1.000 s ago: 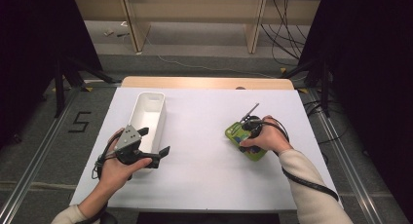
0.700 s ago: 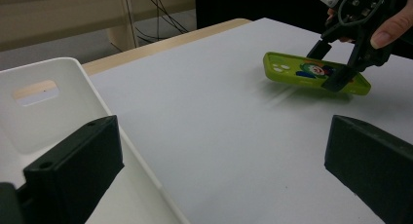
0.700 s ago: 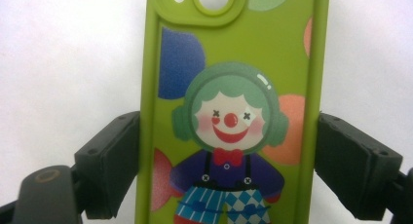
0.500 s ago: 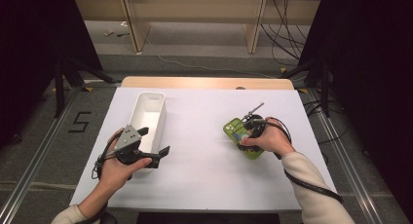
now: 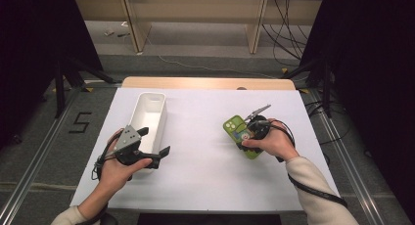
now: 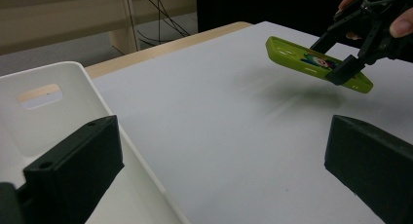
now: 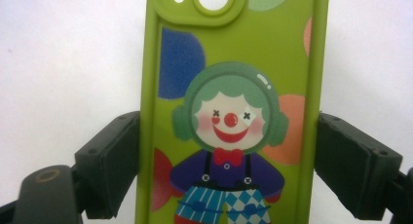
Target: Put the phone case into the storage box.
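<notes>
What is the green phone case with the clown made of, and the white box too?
The green clown-printed phone case looks like soft matte silicone or rubbery plastic: rounded edges, no glare, a moulded camera bump. It sits between the right tool's jaws. The white rectangular bin looks like smooth, hard plastic, with thin moulded walls and a cut-out handle slot. Neither can be told for certain by look alone.

Lime-green phone case [image 7: 234,112] with clown print, white bin [image 5: 149,116], white table [image 5: 205,176]
</notes>
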